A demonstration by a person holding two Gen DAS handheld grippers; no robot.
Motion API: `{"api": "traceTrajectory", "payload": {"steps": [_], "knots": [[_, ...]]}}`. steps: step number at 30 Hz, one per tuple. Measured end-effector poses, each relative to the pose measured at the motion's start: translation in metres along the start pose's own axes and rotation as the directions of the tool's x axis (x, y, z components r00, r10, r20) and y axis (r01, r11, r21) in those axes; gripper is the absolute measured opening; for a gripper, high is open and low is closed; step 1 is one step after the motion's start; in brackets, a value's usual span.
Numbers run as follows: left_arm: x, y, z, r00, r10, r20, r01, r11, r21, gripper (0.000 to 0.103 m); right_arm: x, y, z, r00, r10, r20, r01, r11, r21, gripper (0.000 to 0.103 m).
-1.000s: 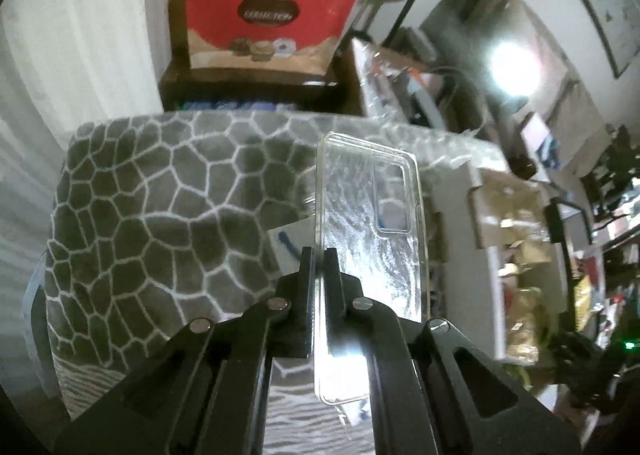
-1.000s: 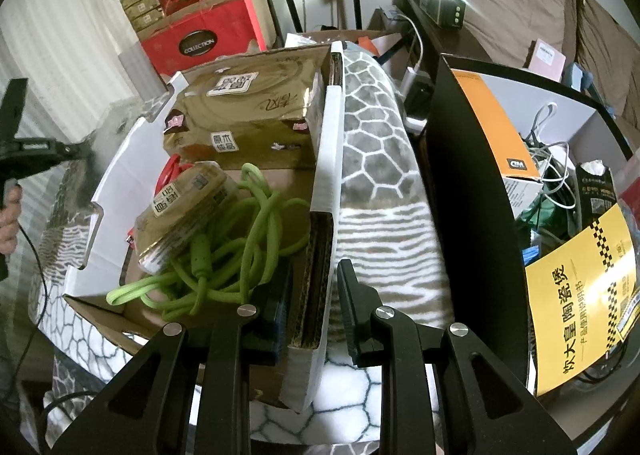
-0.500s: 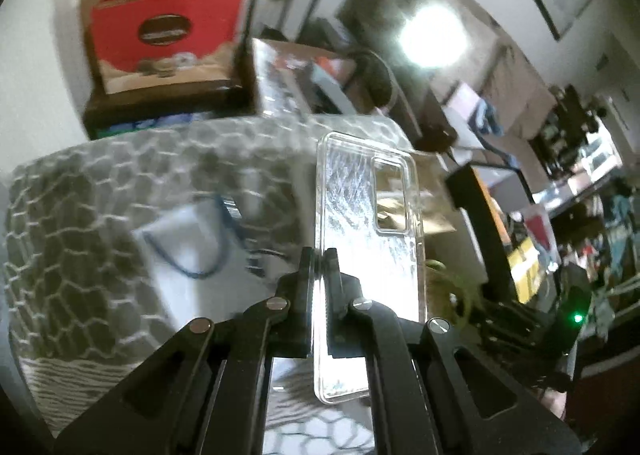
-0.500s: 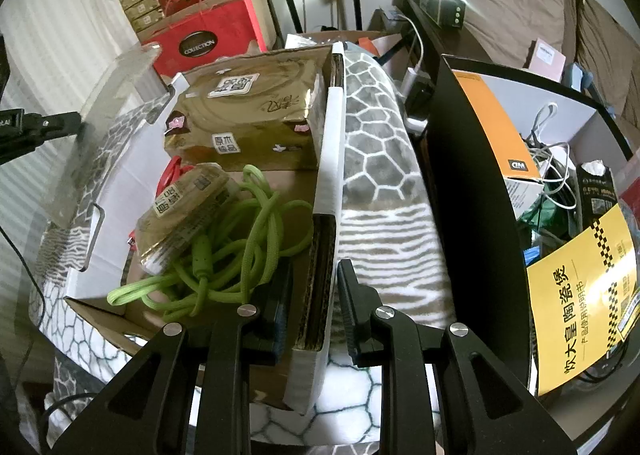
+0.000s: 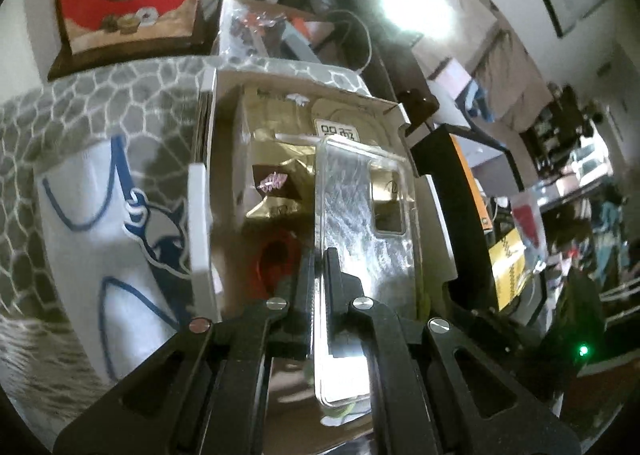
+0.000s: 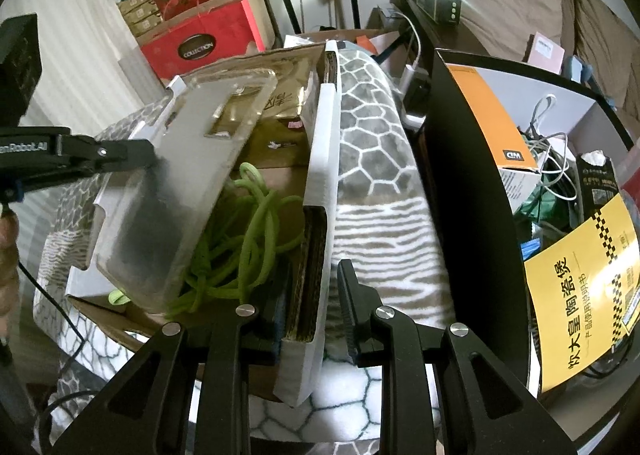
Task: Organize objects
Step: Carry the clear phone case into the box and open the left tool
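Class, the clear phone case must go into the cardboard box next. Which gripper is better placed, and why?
Left. The left gripper already pinches the clear phone case over the cardboard box; the right gripper clamps the box's wall.

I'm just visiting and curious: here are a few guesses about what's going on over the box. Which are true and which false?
1. The left gripper pinches a clear phone case. True.
2. The phone case lies flat on the patterned blanket. False: it is held in the air above the open cardboard box, not set down.
3. A green cord lies coiled inside the box. True.
4. The right gripper holds the green cord. False: its fingers sit on either side of the box's near wall, and whether they press on it is unclear.
5. The box is otherwise empty. False: gold packets also lie in it.
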State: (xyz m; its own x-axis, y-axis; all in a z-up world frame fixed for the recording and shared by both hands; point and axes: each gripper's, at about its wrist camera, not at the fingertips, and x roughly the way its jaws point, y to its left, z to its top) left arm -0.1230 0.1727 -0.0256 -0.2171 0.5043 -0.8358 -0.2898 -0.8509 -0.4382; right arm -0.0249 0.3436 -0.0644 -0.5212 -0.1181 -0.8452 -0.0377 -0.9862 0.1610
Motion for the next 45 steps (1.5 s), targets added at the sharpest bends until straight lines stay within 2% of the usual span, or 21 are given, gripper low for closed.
{"api": "traceTrajectory", "payload": {"steps": [7, 17, 21, 23, 24, 33, 39, 42, 45], "knots": [[0.002, -0.001, -0.009, 0.999, 0.027, 0.031, -0.026, 0.998, -0.053, 0.004, -0.011, -0.006, 0.0, 1.0, 0.01, 0.028, -0.011, 1.0, 0.028, 0.028], [0.01, -0.005, -0.018, 1.0, 0.003, 0.015, -0.001, 0.993, -0.118, 0.005, -0.031, -0.01, 0.003, 0.996, 0.033, 0.078, -0.038, 0.998, 0.059, 0.03], [0.013, -0.009, -0.021, 1.0, -0.009, 0.009, 0.01, 0.992, -0.129, 0.011, -0.031, -0.009, 0.003, 0.995, 0.048, 0.084, -0.054, 0.996, 0.072, 0.033], [0.014, -0.01, -0.022, 1.0, -0.009, 0.005, 0.01, 0.992, -0.129, 0.017, -0.032, -0.007, 0.004, 0.994, 0.06, 0.096, -0.067, 0.995, 0.076, 0.046], [0.014, -0.01, -0.022, 1.0, -0.012, 0.004, 0.013, 0.991, -0.13, 0.02, -0.033, -0.006, 0.004, 0.993, 0.061, 0.1, -0.068, 0.995, 0.075, 0.048], [0.015, -0.012, -0.023, 1.0, -0.028, -0.007, 0.027, 0.992, -0.121, 0.019, -0.029, -0.003, 0.009, 0.99, 0.098, 0.101, -0.107, 0.991, 0.085, 0.048], [0.019, -0.023, -0.029, 1.0, -0.026, -0.016, 0.024, 0.996, -0.087, 0.02, -0.006, 0.003, 0.007, 0.999, 0.035, 0.022, -0.036, 0.998, 0.046, 0.048], [0.023, -0.028, -0.031, 0.999, -0.022, -0.032, 0.02, 0.998, -0.062, 0.022, 0.0, -0.003, 0.005, 1.0, 0.0, 0.019, -0.001, 0.999, 0.048, 0.048], [0.027, -0.024, -0.03, 0.998, -0.039, -0.055, 0.035, 0.997, -0.069, 0.022, 0.004, -0.011, 0.004, 1.0, 0.011, 0.014, -0.012, 0.997, 0.073, 0.048]]}}
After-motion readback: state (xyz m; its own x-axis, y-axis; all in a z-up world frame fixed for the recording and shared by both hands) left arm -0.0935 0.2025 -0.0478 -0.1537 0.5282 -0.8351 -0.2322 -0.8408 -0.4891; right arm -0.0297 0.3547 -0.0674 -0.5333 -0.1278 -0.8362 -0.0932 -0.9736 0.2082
